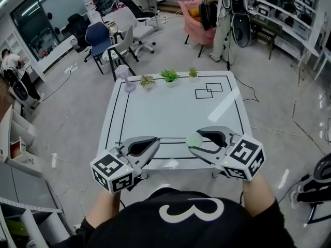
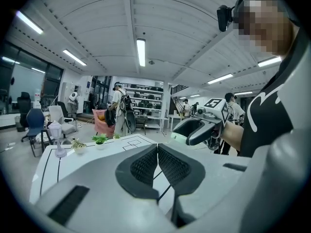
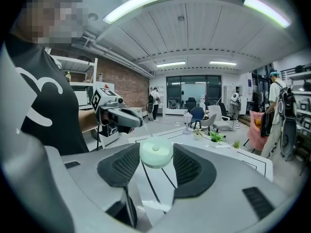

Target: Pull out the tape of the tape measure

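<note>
A pale green round tape measure [image 1: 195, 139] sits between the pads of my right gripper [image 3: 156, 152], which is shut on its case above the near edge of the white table [image 1: 176, 112]. A thin strip of tape [image 1: 173, 138] runs level from the case leftward to the tip of my left gripper [image 1: 156, 140]. That gripper's jaws are pressed together on the tape's end. In the left gripper view the closed pads [image 2: 146, 168] meet in a thin seam, and the right gripper [image 2: 181, 136] with the green case hangs just beyond them.
Three small potted plants [image 1: 169, 76] and a small pale stand fan [image 1: 125, 78] line the table's far edge. Black lines and two overlapping rectangles [image 1: 208, 90] mark the tabletop. Office chairs [image 1: 98, 39] and a pink armchair [image 1: 199, 22] stand beyond; people are about.
</note>
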Available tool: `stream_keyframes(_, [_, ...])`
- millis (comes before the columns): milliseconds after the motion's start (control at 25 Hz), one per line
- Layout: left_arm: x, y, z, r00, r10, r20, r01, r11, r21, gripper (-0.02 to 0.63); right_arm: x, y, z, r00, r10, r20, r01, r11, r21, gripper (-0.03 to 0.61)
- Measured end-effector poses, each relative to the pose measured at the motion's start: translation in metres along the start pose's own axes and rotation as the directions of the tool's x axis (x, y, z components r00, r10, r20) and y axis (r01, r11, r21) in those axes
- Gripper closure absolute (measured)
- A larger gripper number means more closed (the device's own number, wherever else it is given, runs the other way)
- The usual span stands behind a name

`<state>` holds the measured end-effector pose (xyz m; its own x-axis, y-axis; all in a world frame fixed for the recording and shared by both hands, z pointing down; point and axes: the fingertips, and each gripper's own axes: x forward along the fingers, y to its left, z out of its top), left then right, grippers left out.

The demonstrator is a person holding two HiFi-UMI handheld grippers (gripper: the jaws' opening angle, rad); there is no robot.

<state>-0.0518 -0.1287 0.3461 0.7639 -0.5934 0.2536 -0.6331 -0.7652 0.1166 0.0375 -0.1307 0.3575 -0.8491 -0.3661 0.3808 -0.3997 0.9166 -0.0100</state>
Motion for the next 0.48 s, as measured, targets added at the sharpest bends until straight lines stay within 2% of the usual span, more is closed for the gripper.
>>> stream_keyframes(160, [-0.005,0.005,-0.005,0.999,0.039,-0.012,-0.039,0.999,0.02,0.603,-0.002,-0.001,-0.004,1.0,-0.021,-0.01,0.021,1.0,0.001,0.36])
stream_keyframes(480, [-0.023,0.023,-0.006,0.995,0.101,-0.004,-0.101,0.995,0.001,0.603,-0.011,-0.008,-0.006,0.998,-0.065,-0.01,0.065,0.998,0.014,0.36])
